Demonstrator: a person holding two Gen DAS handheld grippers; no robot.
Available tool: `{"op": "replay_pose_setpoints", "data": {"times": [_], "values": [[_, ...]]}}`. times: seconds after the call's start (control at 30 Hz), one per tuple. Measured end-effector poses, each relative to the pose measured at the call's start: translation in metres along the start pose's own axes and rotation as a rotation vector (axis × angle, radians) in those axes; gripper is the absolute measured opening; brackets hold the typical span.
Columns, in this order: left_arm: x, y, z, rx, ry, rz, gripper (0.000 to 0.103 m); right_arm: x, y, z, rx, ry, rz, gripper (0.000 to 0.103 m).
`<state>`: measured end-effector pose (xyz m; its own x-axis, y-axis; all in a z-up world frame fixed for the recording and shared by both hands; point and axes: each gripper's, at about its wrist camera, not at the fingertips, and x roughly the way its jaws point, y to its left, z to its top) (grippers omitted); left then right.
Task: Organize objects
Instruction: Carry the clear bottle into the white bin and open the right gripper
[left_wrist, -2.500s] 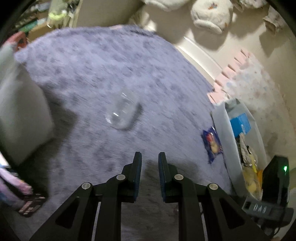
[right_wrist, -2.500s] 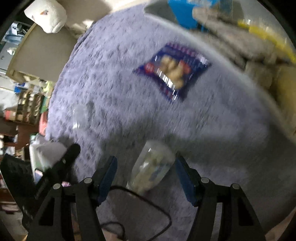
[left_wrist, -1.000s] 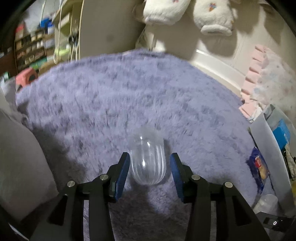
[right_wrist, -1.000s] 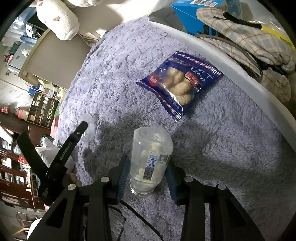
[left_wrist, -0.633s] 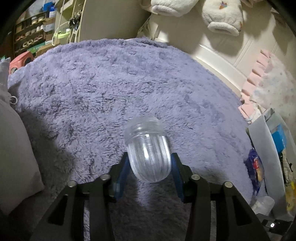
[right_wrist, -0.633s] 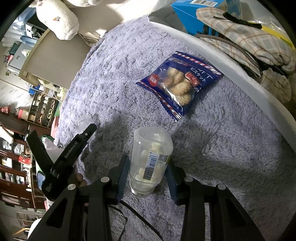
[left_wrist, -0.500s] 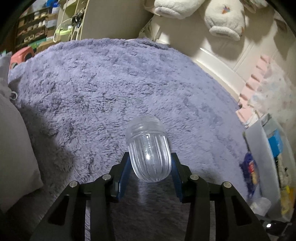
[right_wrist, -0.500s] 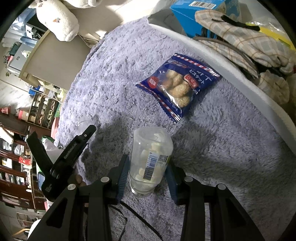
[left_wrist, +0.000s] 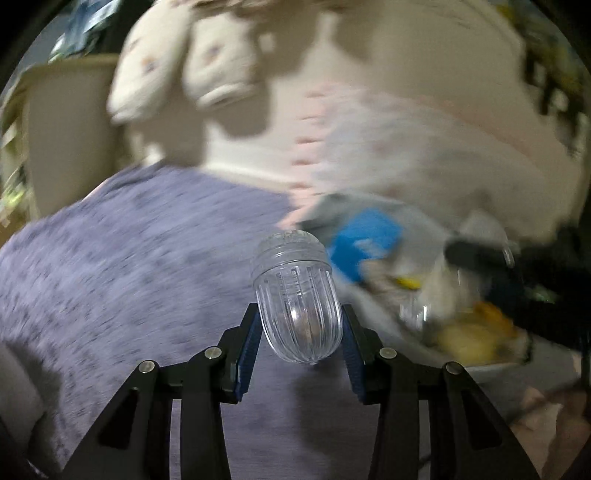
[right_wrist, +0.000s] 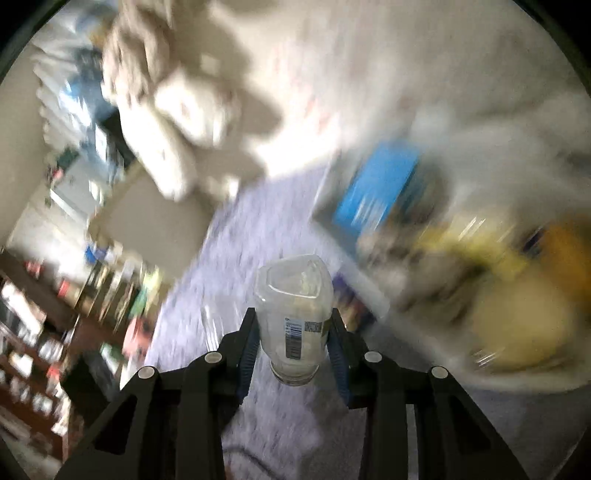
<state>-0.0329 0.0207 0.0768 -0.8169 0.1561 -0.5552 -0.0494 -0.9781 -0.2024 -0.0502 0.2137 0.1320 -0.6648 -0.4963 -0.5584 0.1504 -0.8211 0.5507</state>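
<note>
1. The left claw (left_wrist: 300, 334) is clamped on a clear ribbed jar (left_wrist: 297, 295), blue pads pressed to both sides. A second ago the jar lay on the purple rug (left_wrist: 129, 266); now it hangs clear of it, neck pointing away from the camera.
2. The right claw (right_wrist: 293, 343) is clamped on a clear plastic bottle with a barcode label (right_wrist: 293, 317), and its jaws are closing a little further on it. That bottle too stood on the rug a moment ago and is now lifted.
3. Both views have swung up and toward the far right, blurred by the motion. The storage bin (right_wrist: 332, 229), with a blue box (right_wrist: 376, 192) and yellow packets inside, now fills the right side, nearer than before.
4. The snack packet that lay beside the bin earlier cannot be made out in the blur.
5. Judgement: both pick-ups look done and the carry to the bin is under way; lowering each container inside and releasing remains.
</note>
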Motion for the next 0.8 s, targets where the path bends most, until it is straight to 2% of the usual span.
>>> {"op": "replay_pose_setpoints", "data": {"times": [0.1,0.17,0.27,0.47,0.53,0.63,0.73,0.8], "values": [[-0.004,-0.025,0.004,0.034,-0.033,-0.074,0.042,-0.022,-0.013,0.011,-0.002,-0.095,-0.133,0.034],[-0.002,-0.035,0.007,0.045,-0.043,-0.116,0.042,-0.020,-0.029,0.014,0.040,-0.092,-0.201,0.034],[0.009,-0.046,0.011,0.044,-0.041,-0.166,0.042,-0.014,-0.047,0.013,0.095,-0.075,-0.204,0.034],[0.039,-0.063,0.005,0.072,-0.004,-0.252,0.042,-0.007,-0.061,0.015,0.107,-0.182,-0.264,0.034],[0.044,-0.064,0.001,0.072,-0.014,-0.261,0.042,0.002,-0.069,0.012,0.132,-0.193,-0.250,0.035],[0.046,-0.069,-0.004,0.088,0.009,-0.262,0.042,0.008,-0.081,0.015,0.166,-0.169,-0.299,0.037],[0.043,-0.071,-0.004,0.106,-0.005,-0.248,0.041,-0.008,-0.082,0.017,0.199,-0.215,-0.293,0.043],[0.038,-0.070,-0.003,0.106,-0.019,-0.261,0.041,-0.026,-0.073,0.020,0.181,-0.260,-0.303,0.060]]}}
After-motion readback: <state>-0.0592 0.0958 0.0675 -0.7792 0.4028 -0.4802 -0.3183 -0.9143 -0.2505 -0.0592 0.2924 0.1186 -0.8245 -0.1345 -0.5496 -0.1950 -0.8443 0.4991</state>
